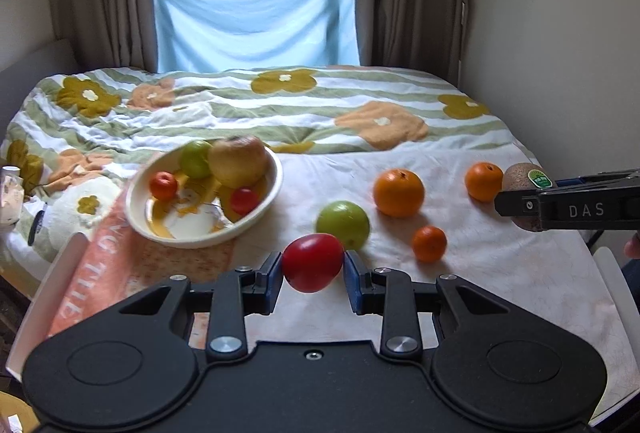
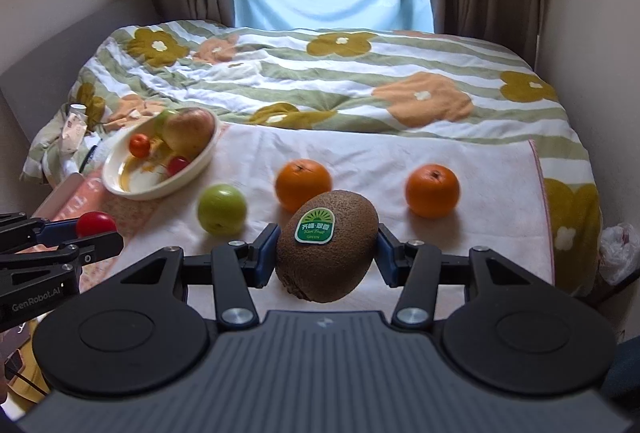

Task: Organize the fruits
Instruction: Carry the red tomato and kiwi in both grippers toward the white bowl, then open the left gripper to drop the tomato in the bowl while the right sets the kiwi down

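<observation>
- The left gripper (image 1: 313, 265) is clamped on a red tomato (image 1: 312, 261), blue pads pressing both sides, the fruit clear of the cloth.
- The right gripper (image 2: 327, 247) is clamped on a brown kiwi (image 2: 328, 245) with a green sticker; its pads grip the kiwi's flanks, also off the surface.
- The white bowl (image 1: 256, 217) sits to the left on a pink book, tilted, already holding a large apple (image 1: 239, 161), a green fruit and 2 small red ones.
- Left on the white cloth (image 1: 500, 273): 1 green apple (image 1: 343, 224), 2 oranges (image 1: 399, 193) and 1 small tangerine (image 1: 429, 243).
- Judgement: the step in hand is carrying both fruits to the bowl. The left one is nearer, so it should probably go first, keeping the 2 tools from crossing.
- Lower each fruit into the bare part of the bowl and let go only when it touches; the tilt could send round fruit rolling out.
- Hold the kiwi gently, since it likely bruises, and keep it level so it does not pivot between the pads.
</observation>
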Available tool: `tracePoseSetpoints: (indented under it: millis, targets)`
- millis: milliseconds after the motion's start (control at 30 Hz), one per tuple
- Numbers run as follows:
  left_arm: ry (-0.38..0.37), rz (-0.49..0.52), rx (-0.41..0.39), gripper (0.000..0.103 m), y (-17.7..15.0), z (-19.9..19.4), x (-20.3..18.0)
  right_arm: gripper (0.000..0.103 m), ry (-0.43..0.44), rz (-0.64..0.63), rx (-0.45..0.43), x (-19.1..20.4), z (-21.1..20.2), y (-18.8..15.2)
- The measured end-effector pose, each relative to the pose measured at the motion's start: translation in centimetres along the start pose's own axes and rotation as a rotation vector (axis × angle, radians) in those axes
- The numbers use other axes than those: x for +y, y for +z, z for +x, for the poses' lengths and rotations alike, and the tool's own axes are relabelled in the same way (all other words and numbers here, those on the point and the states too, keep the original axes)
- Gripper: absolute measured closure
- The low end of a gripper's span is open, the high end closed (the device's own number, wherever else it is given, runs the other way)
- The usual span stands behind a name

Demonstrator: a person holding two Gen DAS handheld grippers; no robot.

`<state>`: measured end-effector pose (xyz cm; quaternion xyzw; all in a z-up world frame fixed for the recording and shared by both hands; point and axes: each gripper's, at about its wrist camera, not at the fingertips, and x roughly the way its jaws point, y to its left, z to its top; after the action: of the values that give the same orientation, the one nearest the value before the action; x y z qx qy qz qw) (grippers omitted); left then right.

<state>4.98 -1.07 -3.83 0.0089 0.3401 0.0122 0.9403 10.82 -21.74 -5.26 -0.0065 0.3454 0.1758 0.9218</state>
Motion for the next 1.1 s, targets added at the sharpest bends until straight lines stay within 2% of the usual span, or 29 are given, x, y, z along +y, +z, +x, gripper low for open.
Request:
tracePoseSetpoints:
  millis: [267,567,967,1033,1100]
  targets:
    - [0.013,-0.004,-0.026,0.067,1.6,-1.6,5.1,0.038,0.038,-0.015,-0.017,6.0,-0.7,2.4]
    - [-0.009,0.041,-0.027,0.067,3.4,-0.6,11.6,0.038,0.04,0.011,-0.025,13.0,1.3,4.3]
    - [-0.081,0.131,0.01,0.067,5.2,6.0,17.5,0.039,-0.017,0.065,0.0,19.0,7.0,5.6]
    - [-0.095,0.146,0.022,0.067,5.3,7.4,18.0,0.044,-0.026,0.068,-0.009,19.6,7.8,5.8]
    - [-0.109,0.162,0.037,0.067,5.4,8.9,18.4,0.045,-0.04,0.065,-0.013,20.1,8.7,6.1]
